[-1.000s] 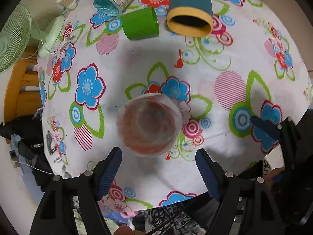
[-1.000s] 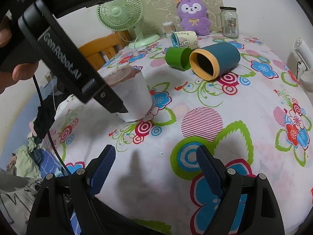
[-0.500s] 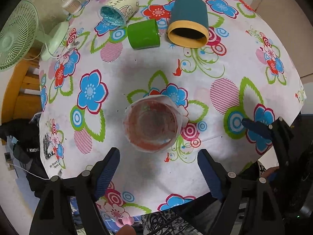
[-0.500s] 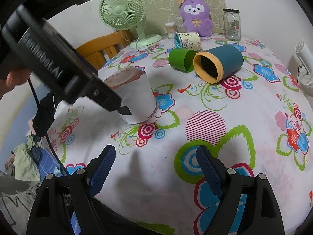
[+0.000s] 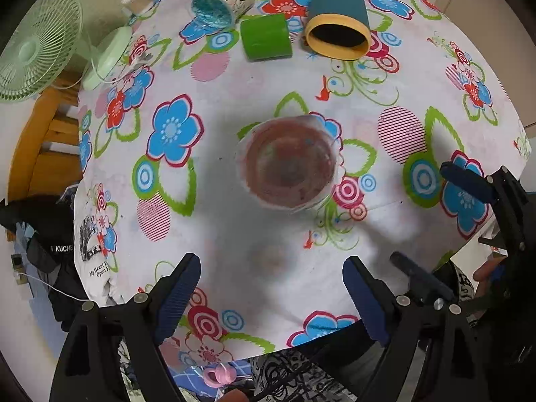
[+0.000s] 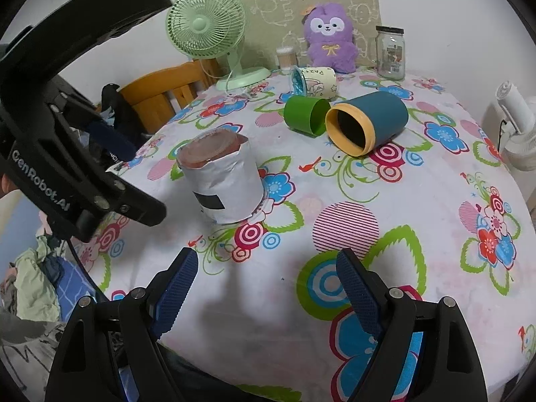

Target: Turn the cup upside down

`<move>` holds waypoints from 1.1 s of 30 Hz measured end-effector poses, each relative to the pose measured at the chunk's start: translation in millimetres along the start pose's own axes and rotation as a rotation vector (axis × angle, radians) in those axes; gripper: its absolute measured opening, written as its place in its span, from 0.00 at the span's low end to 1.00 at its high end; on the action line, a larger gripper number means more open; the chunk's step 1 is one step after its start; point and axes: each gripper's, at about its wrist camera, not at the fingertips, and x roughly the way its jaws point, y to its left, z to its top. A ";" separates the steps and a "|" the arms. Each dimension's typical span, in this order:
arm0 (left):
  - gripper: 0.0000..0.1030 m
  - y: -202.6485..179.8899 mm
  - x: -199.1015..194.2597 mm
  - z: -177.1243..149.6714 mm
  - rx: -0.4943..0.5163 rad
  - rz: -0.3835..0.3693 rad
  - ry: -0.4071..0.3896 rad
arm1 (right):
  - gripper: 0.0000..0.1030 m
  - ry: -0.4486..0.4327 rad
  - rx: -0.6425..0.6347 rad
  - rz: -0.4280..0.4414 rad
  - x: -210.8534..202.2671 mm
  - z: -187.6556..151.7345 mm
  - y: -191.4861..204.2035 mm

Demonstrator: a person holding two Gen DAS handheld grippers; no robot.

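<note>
A clear cup wrapped in white paper point(image 6: 227, 184) stands upside down on the flowered tablecloth, its reddish base facing up. From above it shows in the left wrist view point(image 5: 288, 167). My left gripper point(image 5: 271, 288) is open and empty, held high above and a little nearer than the cup. It also shows at the left of the right wrist view point(image 6: 110, 154). My right gripper point(image 6: 264, 284) is open and empty, low over the table's near edge, apart from the cup. It shows at the right of the left wrist view point(image 5: 435, 224).
A teal cup with a yellow rim point(image 6: 368, 124), a green cup point(image 6: 306, 114) and a cream printed cup point(image 6: 315, 80) lie on their sides at the back. A green fan point(image 6: 214, 33), a purple plush point(image 6: 330, 37) and a glass jar point(image 6: 390, 52) stand behind. A wooden chair point(image 6: 160, 93) is at the left.
My left gripper has risen and drawn back from the cup, which now looks smaller and farther in its view. The cup has stayed put. My right gripper has barely moved.
</note>
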 end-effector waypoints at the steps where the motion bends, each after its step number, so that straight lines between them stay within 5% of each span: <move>1: 0.86 1.1 -0.3 -1.7 -0.002 0.001 -0.001 | 0.84 0.000 0.002 -0.002 -0.1 0.0 0.3; 16: 0.92 21.2 -3.7 -46.9 -0.096 -0.054 -0.111 | 0.84 -0.020 0.014 -0.023 -5.6 3.6 5.1; 25: 1.00 36.7 -17.2 -90.7 -0.254 -0.212 -0.395 | 0.84 -0.071 -0.005 -0.024 -17.3 10.1 18.7; 33: 1.00 39.8 -17.4 -132.6 -0.455 -0.160 -0.729 | 0.84 -0.133 -0.026 -0.035 -27.7 16.6 35.1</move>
